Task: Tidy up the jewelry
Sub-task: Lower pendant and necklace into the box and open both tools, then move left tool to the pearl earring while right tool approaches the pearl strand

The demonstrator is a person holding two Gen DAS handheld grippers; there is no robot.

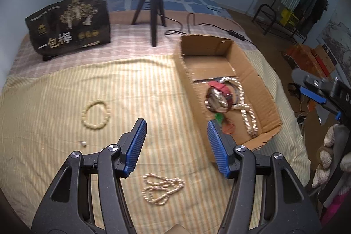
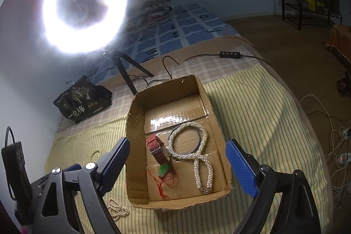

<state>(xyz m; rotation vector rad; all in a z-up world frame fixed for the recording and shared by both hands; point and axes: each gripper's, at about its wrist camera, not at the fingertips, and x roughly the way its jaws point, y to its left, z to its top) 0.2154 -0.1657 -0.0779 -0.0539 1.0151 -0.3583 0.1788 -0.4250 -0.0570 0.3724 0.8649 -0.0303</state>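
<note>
Left gripper (image 1: 176,131) above striped bed cover (image 1: 65,102), fingers (image 1: 137,146) parted midway, nothing between. Pearl necklace (image 1: 162,189) lies coiled on cover just below them; beaded bracelet (image 1: 95,115) farther left; tiny earring (image 1: 83,143) near it.

Right gripper (image 2: 177,150) over cardboard box (image 2: 136,146), fingers (image 2: 241,166) spread wide, empty. In box: thick pearl necklace (image 2: 197,152) right, red watch strap (image 2: 155,148) left, green pendant with red cord (image 2: 164,170) near end.

Ring light (image 2: 85,8) on tripod and black bag (image 1: 70,25) at far side.
</note>
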